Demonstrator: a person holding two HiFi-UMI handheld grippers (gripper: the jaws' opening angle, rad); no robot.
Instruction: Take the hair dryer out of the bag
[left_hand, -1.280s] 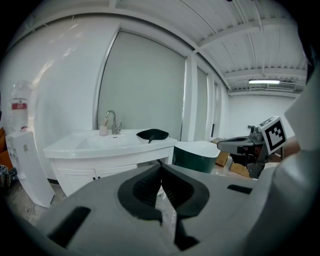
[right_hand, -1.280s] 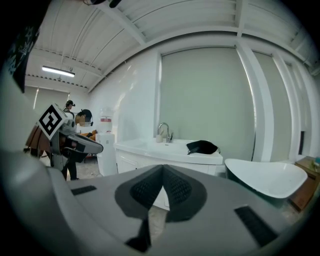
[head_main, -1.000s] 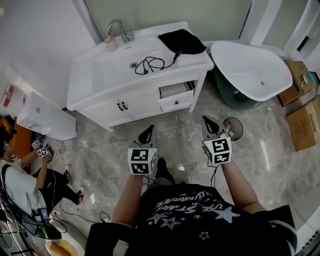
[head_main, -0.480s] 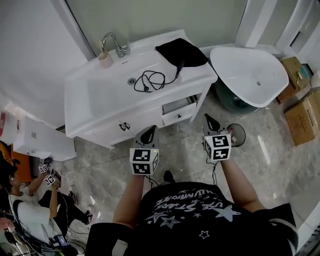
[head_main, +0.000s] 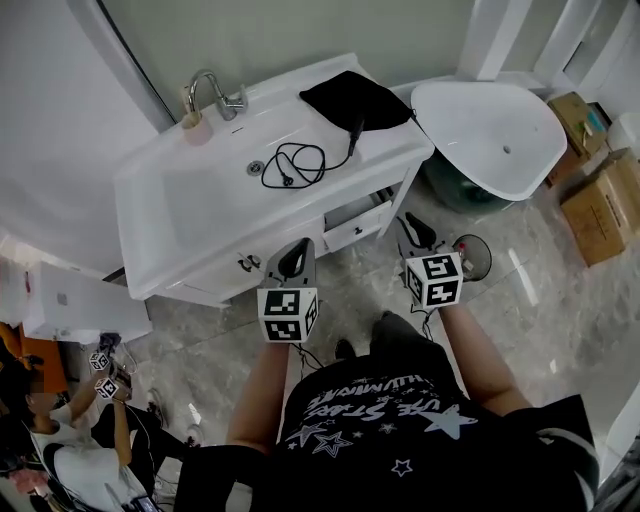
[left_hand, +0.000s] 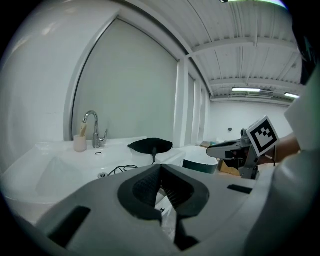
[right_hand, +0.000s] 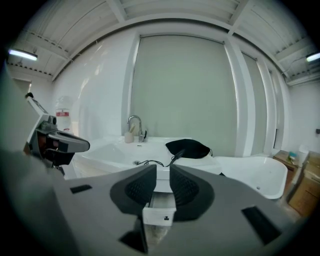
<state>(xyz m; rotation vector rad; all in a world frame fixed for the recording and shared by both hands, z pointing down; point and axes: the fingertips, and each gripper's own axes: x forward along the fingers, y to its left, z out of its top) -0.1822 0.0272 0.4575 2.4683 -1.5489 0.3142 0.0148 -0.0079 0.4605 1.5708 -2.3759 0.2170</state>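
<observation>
A showroom bathroom with a marble floor (head_main: 540, 290) is seen from above, and a white vanity (head_main: 180, 230) fills the upper middle of the head view. Compared with a second ago, the vanity is seen closer and both grippers have been carried up to its front edge. The black bag (head_main: 355, 98) lies on the right end of the countertop, untouched. The hair dryer itself cannot be seen and is presumably still inside. Only its black cord (head_main: 295, 165) is trailed out into the basin. The left gripper (head_main: 293, 260) is kept pressed together with nothing held. The right gripper (head_main: 413, 230), shut until now, is being opened on empty air, so a reach for the bag is judged imminent.
</observation>
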